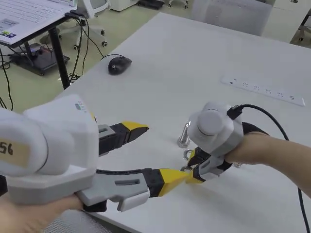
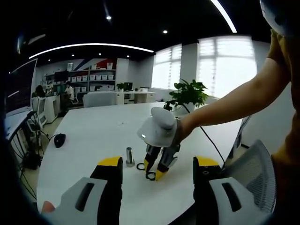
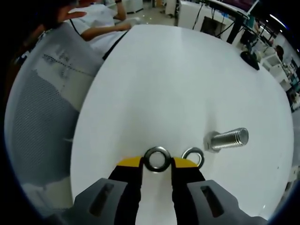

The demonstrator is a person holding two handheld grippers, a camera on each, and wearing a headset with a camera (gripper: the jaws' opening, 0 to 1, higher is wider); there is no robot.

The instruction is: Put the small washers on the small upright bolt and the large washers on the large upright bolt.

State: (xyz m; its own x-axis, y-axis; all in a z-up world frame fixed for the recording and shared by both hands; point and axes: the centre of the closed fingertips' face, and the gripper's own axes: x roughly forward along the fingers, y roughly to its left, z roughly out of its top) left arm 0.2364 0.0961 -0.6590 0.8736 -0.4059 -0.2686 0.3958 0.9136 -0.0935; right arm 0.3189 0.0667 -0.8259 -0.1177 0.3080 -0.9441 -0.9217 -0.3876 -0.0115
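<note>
A black mouse (image 1: 119, 64) sits near the table's (image 1: 184, 53) left edge. A white power strip (image 1: 265, 89) lies toward its far right edge. A laptop (image 1: 26, 14) rests on a separate desk (image 1: 35, 35); a mesh chair (image 2: 255, 173) stands by the near edge.

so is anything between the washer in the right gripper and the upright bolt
Only a second washer, lying flat on the table between the bolt and the washer clamped in the right gripper. It sits low, so lifting the held washer over it should probably clear it. Nothing else shows in that gap.
</note>
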